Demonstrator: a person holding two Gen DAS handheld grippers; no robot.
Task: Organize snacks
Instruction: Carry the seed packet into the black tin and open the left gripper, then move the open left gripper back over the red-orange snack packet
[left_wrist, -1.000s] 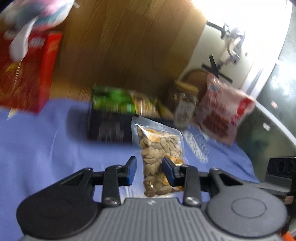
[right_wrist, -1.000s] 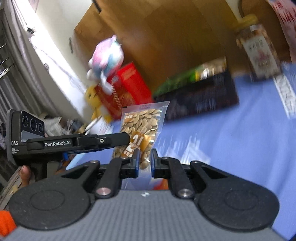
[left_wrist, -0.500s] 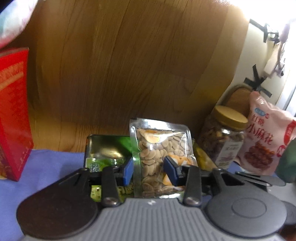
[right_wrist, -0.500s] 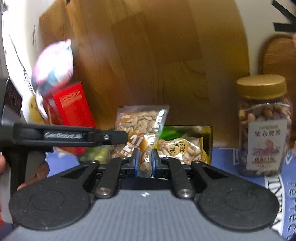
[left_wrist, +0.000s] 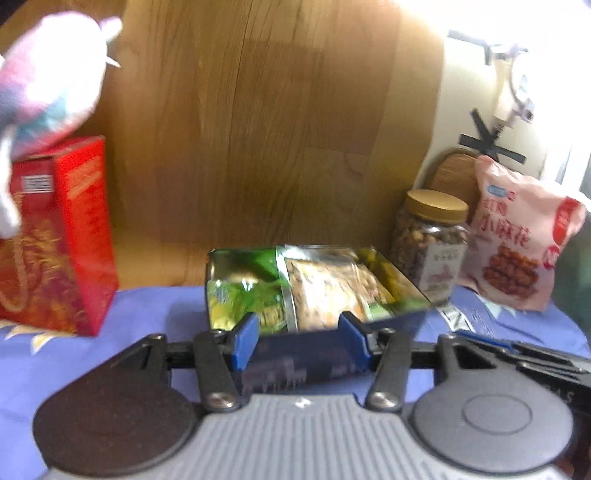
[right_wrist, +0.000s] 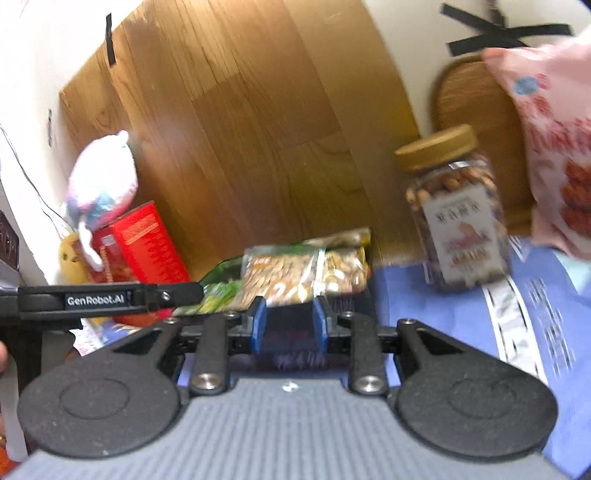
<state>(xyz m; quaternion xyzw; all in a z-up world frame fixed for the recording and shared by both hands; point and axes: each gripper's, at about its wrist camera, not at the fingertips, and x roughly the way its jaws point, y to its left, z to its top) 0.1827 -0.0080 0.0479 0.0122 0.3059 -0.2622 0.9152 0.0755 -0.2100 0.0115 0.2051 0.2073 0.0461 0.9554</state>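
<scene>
Left gripper (left_wrist: 299, 338): jaws spread wide, holding nothing, before the box's near wall.
Right gripper (right_wrist: 288, 325): jaws parted, nothing between them.
Clear packet of pale seeds (left_wrist: 325, 291): lying in the dark open box (left_wrist: 314, 354) at 12 o'clock, on green foil packets (left_wrist: 240, 291); likely grouped for tidiness.
Gold-lidded nut jar (left_wrist: 432, 240): upright at 2 o'clock, beside a pink snack bag (left_wrist: 517, 240).
Red carton (left_wrist: 55, 240): 10 o'clock, apart.

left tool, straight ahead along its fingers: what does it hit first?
Most likely the near wall of the dark snack box, which sits right between the open left tool fingers. Beyond that wall lie the seed packet and green packets inside. Depth is unclear; the tool may already be almost touching it.
</scene>
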